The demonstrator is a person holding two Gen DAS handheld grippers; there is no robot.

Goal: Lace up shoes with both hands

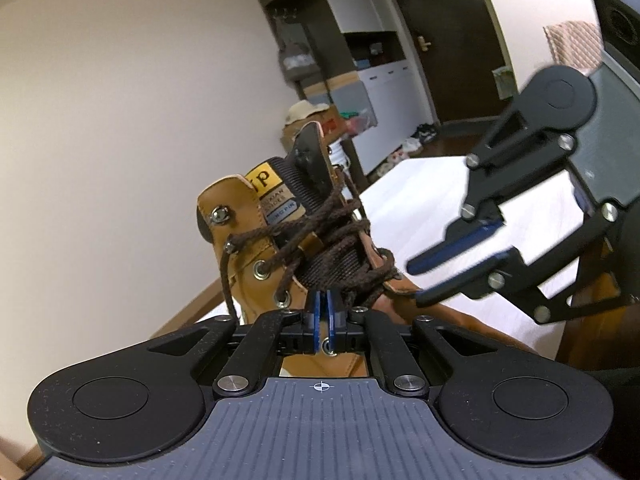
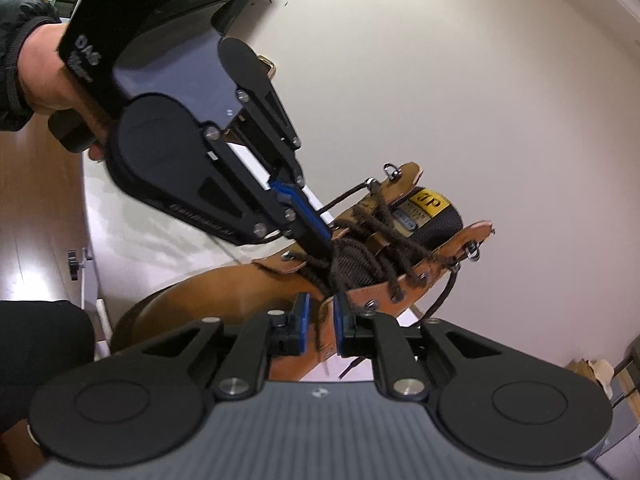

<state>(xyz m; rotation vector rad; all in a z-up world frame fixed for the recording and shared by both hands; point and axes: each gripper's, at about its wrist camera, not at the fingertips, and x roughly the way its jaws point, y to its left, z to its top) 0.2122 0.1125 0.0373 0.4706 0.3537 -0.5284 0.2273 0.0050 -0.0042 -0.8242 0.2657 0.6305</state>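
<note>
A tan leather boot (image 1: 240, 216) (image 2: 192, 308) stands on a white table (image 1: 420, 200) with its dark brown laces (image 1: 320, 232) (image 2: 372, 240) criss-crossed loosely over the black tongue. My left gripper (image 1: 324, 308) (image 2: 328, 240) sits low at the lace tangle, pads a narrow slit apart, and I see no lace between them. My right gripper (image 2: 320, 312) (image 1: 418, 284) is open beside the boot's right eyelet flap. One lace strand (image 2: 320, 336) hangs in its gap without being pinched. Loose lace ends (image 1: 229, 280) (image 2: 440, 300) dangle from the upper hooks on both sides.
A person's hand (image 2: 44, 80) in a dark sleeve grips the left tool. A plain wall (image 1: 100, 140) stands close behind the boot. Beyond the table are a white cabinet (image 1: 388, 92), a dark door (image 1: 444, 40) and wooden floor (image 2: 36, 240).
</note>
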